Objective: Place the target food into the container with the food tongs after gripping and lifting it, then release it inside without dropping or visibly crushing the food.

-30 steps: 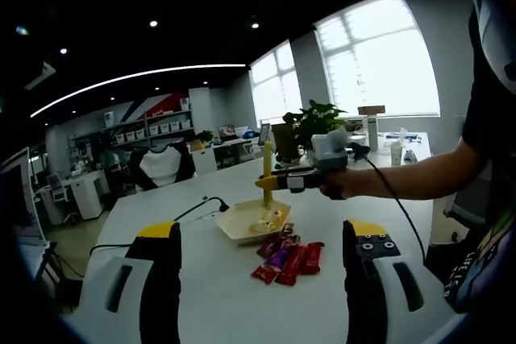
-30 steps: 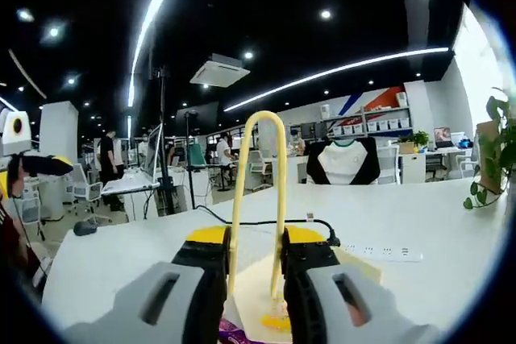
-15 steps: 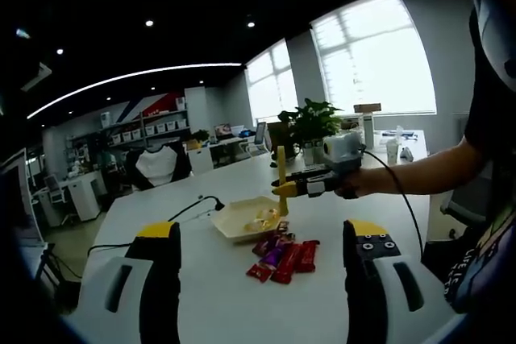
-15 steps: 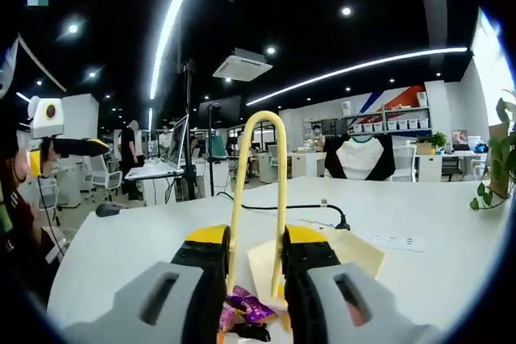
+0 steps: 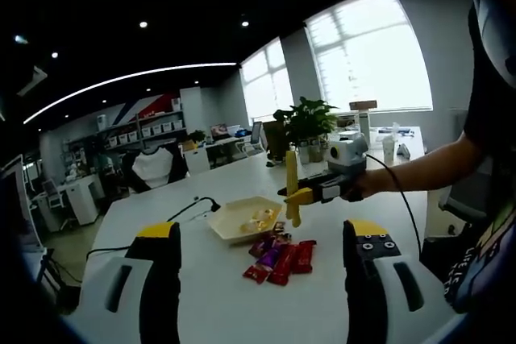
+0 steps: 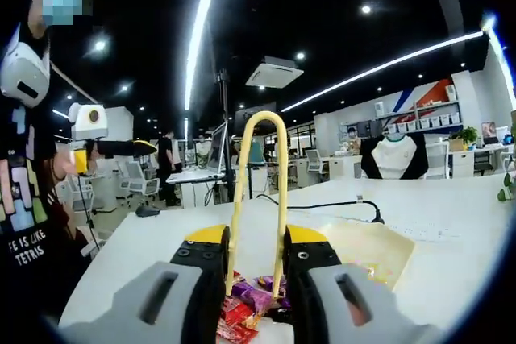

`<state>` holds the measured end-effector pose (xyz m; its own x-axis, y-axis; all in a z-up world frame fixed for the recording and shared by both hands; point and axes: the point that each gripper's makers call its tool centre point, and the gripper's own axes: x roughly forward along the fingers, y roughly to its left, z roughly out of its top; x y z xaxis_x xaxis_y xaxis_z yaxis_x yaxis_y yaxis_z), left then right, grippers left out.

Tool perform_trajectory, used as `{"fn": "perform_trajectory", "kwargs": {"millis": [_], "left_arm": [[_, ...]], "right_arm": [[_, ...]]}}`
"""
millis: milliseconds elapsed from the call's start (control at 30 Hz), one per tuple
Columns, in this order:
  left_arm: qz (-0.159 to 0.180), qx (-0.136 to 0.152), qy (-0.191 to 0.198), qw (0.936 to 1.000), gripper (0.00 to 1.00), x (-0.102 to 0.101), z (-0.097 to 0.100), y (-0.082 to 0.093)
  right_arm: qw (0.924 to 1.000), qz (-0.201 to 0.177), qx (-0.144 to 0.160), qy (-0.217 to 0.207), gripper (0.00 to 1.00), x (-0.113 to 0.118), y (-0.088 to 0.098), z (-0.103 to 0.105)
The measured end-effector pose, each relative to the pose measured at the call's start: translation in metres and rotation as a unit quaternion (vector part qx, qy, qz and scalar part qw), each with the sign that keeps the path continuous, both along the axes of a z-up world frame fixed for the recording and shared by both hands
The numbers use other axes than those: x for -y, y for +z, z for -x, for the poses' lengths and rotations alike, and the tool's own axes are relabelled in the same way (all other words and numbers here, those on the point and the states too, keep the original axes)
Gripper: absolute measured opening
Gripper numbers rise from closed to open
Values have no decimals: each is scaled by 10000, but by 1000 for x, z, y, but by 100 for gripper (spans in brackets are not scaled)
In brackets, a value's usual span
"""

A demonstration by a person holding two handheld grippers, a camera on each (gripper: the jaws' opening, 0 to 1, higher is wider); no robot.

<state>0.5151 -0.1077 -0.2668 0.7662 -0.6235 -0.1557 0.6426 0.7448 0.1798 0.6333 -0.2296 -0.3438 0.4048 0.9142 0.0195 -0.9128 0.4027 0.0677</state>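
Observation:
Yellow food tongs (image 6: 258, 187) stand between the jaws of my right gripper (image 6: 252, 241), which is shut on them. In the left gripper view the tongs (image 5: 292, 187) hang upright from the right gripper (image 5: 313, 192), their lower end just above a pile of red and purple wrapped candies (image 5: 278, 259). The same candies (image 6: 251, 300) lie right under the jaws in the right gripper view. A pale yellow tray (image 5: 230, 223) holds a few small pieces; its rim (image 6: 379, 235) lies just beyond. My left gripper (image 5: 262, 235) is open wide, near the candies, holding nothing.
All this sits on a white table (image 5: 201, 296). A black cable (image 5: 197, 203) runs behind the tray. A potted plant (image 5: 306, 122) and a cup (image 5: 390, 149) stand at the far end. A person's forearm (image 5: 419, 171) reaches in from the right.
The right gripper carried the tongs from above the tray sideways, out over the candy pile. The left gripper stayed open.

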Motion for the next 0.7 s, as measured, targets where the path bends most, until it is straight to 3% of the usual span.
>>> {"fn": "perform_trajectory", "kwargs": {"millis": [167, 367, 700], "left_arm": [[4, 29, 43, 10000, 87, -2, 0, 2], [-68, 95, 48, 9999, 88, -1, 0, 3], [-88, -5, 117, 9999, 87, -4, -6, -1]], "right_arm": [[9989, 90, -141, 428, 22, -4, -15, 14], [9974, 256, -300, 600, 23, -3, -35, 18], [9949, 462, -21, 900, 23, -13, -43, 24]]}}
